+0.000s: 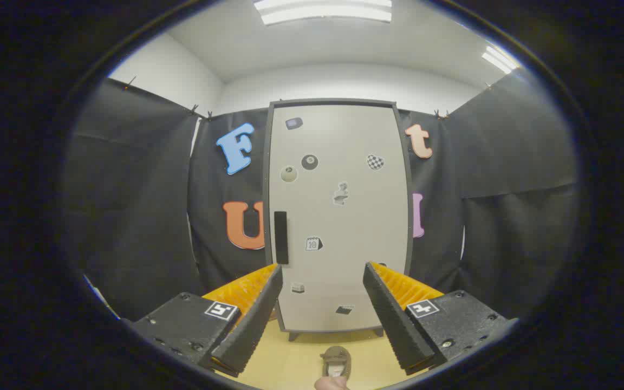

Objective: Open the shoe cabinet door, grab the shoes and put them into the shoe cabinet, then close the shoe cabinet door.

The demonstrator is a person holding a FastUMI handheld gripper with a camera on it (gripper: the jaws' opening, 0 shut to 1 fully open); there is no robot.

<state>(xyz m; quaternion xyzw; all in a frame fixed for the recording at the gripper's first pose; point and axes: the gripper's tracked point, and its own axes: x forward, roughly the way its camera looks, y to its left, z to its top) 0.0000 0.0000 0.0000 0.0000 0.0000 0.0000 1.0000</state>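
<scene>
A tall pale shoe cabinet [339,216] stands upright against the booth's back wall, beyond my fingers. Its door is shut and carries several small stickers. A dark vertical handle [281,237] sits on the door's left side, just above my left fingertip. My gripper [323,271] is open, with nothing between its fingers, some way short of the cabinet. On the yellow floor [290,357] below the fingers lies a brownish shoe [336,362], toe pointing toward the cabinet, partly cut off. A bit of a hand [331,383] shows just behind the shoe.
Black cloth walls close the booth on the left, right and behind the cabinet. The cabinet stands on short legs on the yellow floor. Ceiling lights shine overhead.
</scene>
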